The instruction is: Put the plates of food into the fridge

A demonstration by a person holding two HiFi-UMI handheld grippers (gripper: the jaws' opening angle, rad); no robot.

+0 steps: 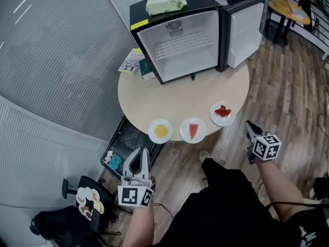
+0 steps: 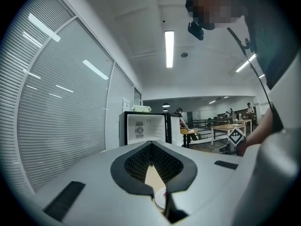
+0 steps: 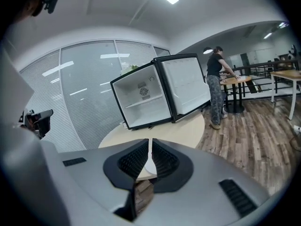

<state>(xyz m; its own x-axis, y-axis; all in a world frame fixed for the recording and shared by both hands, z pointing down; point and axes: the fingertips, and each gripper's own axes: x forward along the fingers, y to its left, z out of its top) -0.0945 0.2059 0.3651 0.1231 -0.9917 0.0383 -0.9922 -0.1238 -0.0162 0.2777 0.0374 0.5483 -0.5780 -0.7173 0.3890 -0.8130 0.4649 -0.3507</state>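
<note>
Three white plates sit along the near edge of the round table (image 1: 180, 99): one with yellow food (image 1: 161, 131), one with a watermelon slice (image 1: 193, 130), one with strawberries (image 1: 222, 113). Behind them the small fridge (image 1: 180, 40) stands with its door (image 1: 245, 29) swung open to the right and its shelf bare. My left gripper (image 1: 140, 151) hangs below the table edge, near the yellow plate, shut and empty. My right gripper (image 1: 250, 125) is just right of the strawberry plate, also shut and empty. In the left gripper view the fridge (image 2: 146, 128) is straight ahead.
A green bundle (image 1: 165, 3) lies on top of the fridge, with boxes (image 1: 134, 62) at its left. A black crate (image 1: 121, 148) stands under the table and an office chair (image 1: 77, 210) at lower left. A person (image 3: 215, 86) stands at another table (image 1: 290, 8) behind.
</note>
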